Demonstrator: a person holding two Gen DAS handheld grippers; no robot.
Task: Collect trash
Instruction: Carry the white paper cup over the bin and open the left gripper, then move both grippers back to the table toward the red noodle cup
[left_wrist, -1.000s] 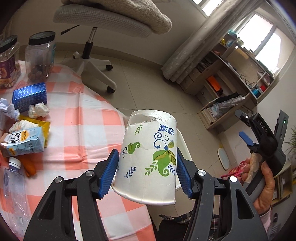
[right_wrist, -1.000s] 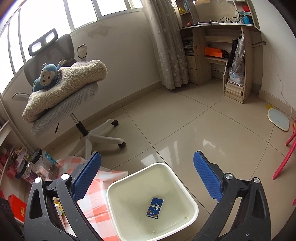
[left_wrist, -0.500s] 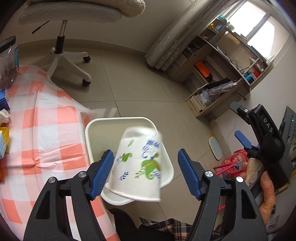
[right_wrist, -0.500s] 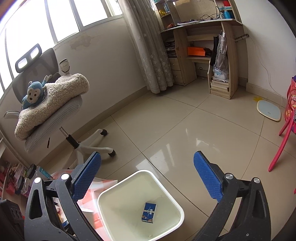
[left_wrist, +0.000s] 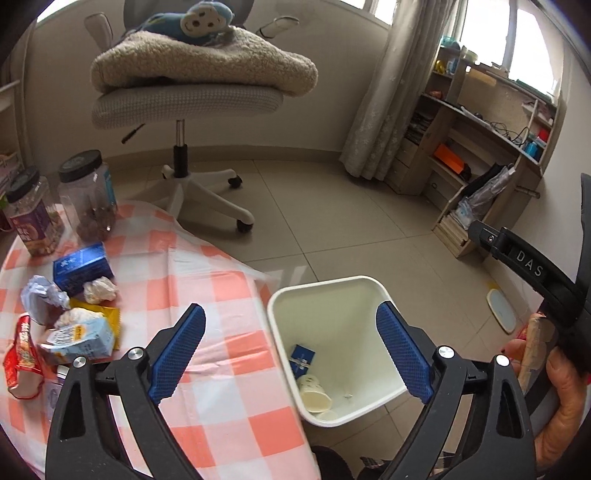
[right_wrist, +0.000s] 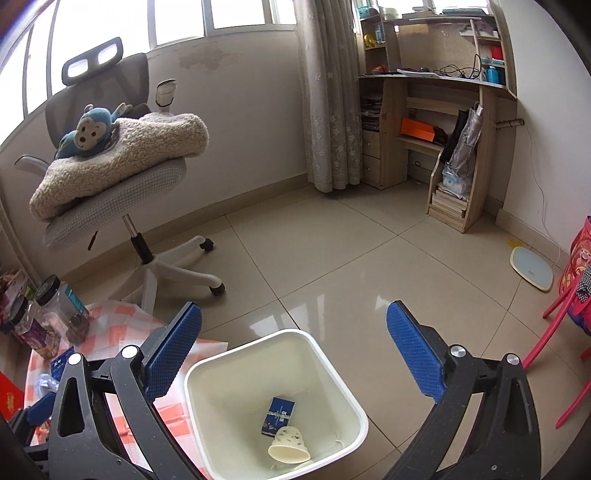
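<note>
1. Table in orange-and-white check fills the left of the frame, litter piled at its left edge.
2. White bin stands lower centre beside it.
3. Left gripper and right gripper gape wide above it, both holding nothing.
4. Paper cup lies tipped on the bin floor, touching a blue box.
</note>
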